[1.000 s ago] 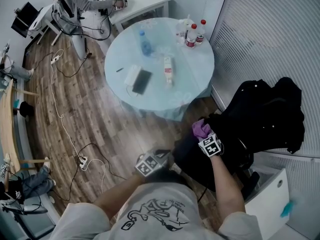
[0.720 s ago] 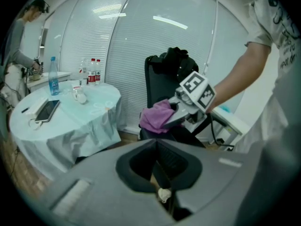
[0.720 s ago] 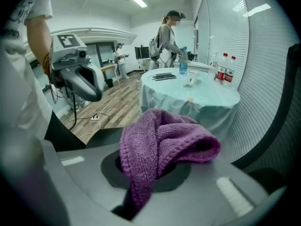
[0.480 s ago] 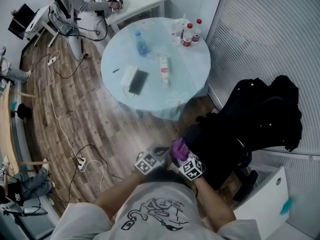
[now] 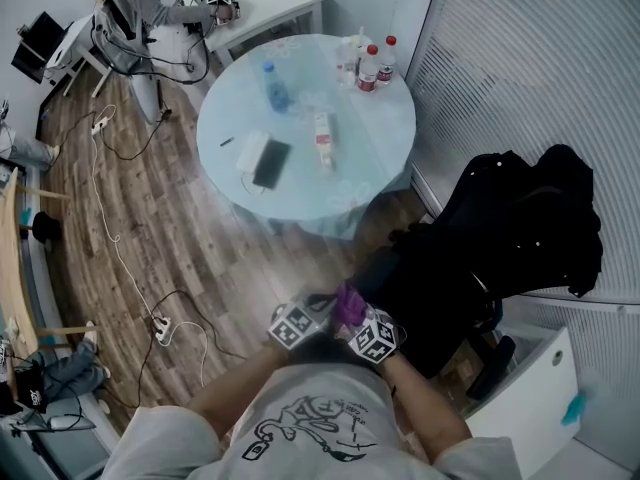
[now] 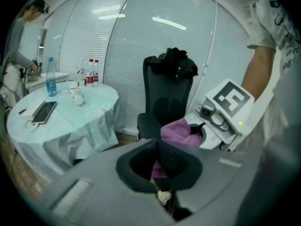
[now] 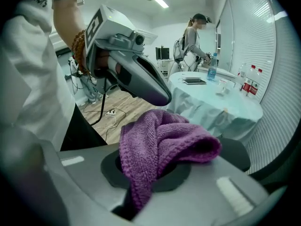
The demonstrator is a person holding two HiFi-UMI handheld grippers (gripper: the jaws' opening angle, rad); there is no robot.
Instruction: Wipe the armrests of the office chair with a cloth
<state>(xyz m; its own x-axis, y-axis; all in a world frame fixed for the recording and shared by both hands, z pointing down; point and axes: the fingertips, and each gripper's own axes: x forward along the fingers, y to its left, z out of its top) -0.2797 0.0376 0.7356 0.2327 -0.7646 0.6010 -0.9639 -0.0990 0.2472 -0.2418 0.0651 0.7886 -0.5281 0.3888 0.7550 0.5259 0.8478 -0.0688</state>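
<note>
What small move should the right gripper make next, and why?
Probably swing the right gripper out over the office chair and lower the cloth onto what looks like its near armrest. The jaws are clamped on the purple cloth, but it hangs in the air beside the shut left gripper, touching no part of the chair.
</note>
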